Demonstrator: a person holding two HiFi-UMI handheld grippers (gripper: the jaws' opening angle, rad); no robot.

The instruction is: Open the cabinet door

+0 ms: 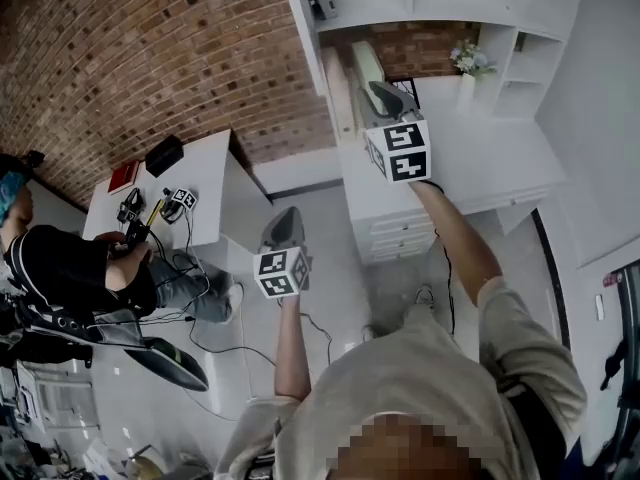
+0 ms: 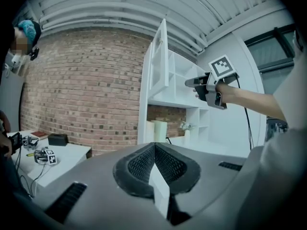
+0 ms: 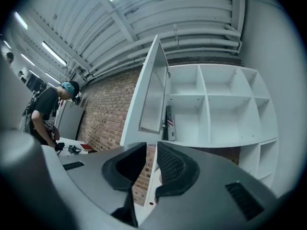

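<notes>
Up top in the head view, the cabinet door [image 1: 305, 38] stood swung out, edge-on, top cut off; right tool [image 1: 385, 96] beside it, apart. Left gripper view: left tool [image 2: 154, 146] pressed together, empty; door tall, upright, free air off its edge. Right gripper view: jaws slightly parted, door's foot hidden behind them.

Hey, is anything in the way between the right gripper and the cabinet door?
Nothing visible. The door stands swung open, up ahead of the right gripper, whose jaws are slightly apart, with only open space between them and the door.
</notes>
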